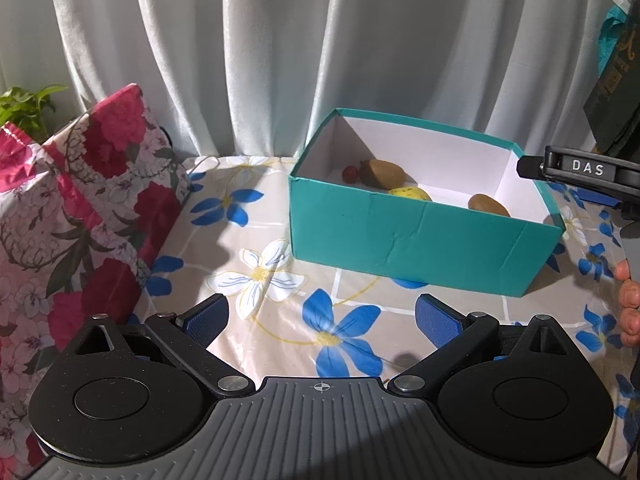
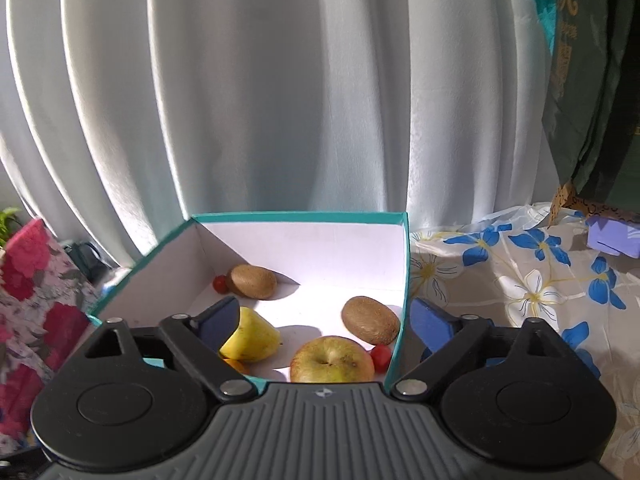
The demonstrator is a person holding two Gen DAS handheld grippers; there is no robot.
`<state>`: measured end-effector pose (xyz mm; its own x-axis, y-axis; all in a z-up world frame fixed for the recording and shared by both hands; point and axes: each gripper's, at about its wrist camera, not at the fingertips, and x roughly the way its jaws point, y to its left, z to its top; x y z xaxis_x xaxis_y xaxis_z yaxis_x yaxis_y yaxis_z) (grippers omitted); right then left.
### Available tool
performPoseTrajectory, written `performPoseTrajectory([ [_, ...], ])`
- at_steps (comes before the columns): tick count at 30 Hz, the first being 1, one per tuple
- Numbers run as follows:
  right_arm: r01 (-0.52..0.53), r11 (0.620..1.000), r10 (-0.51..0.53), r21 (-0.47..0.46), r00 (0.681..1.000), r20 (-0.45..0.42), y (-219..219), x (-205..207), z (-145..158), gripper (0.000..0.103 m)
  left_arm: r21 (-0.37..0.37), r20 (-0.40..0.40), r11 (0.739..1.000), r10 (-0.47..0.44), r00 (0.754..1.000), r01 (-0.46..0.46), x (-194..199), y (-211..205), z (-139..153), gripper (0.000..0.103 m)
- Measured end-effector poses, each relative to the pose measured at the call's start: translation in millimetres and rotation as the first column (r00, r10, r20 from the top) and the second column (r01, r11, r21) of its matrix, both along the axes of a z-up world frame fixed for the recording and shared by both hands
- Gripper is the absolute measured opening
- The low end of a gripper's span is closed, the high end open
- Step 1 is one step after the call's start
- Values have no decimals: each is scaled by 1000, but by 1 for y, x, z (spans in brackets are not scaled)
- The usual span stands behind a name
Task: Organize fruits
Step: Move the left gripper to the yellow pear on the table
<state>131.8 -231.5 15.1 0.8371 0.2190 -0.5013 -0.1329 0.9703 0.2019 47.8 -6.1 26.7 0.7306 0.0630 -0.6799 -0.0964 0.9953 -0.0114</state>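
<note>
Left tool point(image 1: 322, 320): jaws spread wide, nothing between them – it hangs over bare flowered cloth in front of the box.
Right tool point(image 2: 324, 320): jaws wide apart and empty, straddling the box's near-right corner; its left finger point(image 2: 219, 322) is over the inside, its right finger point(image 2: 432, 326) outside the wall.
Box point(image 1: 400, 240): teal outside, white inside, open-topped, standing on the table point(image 1: 280, 240) near the curtain point(image 1: 280, 60).
Fruit: all seen fruit lies inside the box – an apple point(image 2: 332, 362) and a yellow pear point(image 2: 252, 338) at the near wall, one kiwi point(image 2: 370, 318) by the right wall, another kiwi point(image 2: 253, 281) in the far-left corner, a cherry tomato point(image 2: 220, 284) beside it, a second cherry tomato point(image 2: 380, 356) between apple and wall.
Open room: the middle of the box floor is free; so is the cloth left of the box, up to the floral bag point(image 1: 80, 220) at the table's left edge.
Hard to make out: an orange item point(image 2: 237, 366) under the pear is mostly hidden by the right tool; the apple's lower part is cut off by the tool body.
</note>
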Motion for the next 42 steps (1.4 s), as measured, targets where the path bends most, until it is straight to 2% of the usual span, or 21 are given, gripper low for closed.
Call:
performPoseTrajectory([
  [1, -5, 1000, 5, 17, 1000, 3, -2, -9, 3, 101, 2, 3, 1000, -17, 1000, 17, -2, -2, 0, 102],
  [4, -31, 998, 29, 50, 999, 31, -6, -39, 12, 103, 9, 3, 998, -61, 998, 61, -10, -7, -3, 102],
  [8, -35, 999, 34, 41, 998, 45, -8, -72, 17, 103, 18, -19, 993, -115, 993, 116, -18, -17, -8, 102],
  [12, -11, 1000, 11, 4, 999, 46, -10, -99, 14, 103, 69, -35, 989, -126, 991, 129, -27, -25, -14, 102],
  [24, 7, 1000, -7, -15, 1000, 0, -15, -150, 4, 103, 177, -56, 965, -189, 980, 196, -57, -46, -24, 102],
  [27, 16, 1000, -16, -10, 1000, -2, -18, -159, 3, 103, 177, -63, 958, -216, 974, 224, -65, -51, -26, 102],
  [32, 34, 999, -34, -3, 999, -25, -24, -173, 0, 103, 124, -66, 944, -300, 952, 306, -82, -55, -31, 102],
  [42, 47, 999, -46, 9, 998, -50, -30, -192, -8, 103, 115, -99, 920, -365, 926, 375, -100, -63, -51, 102],
])
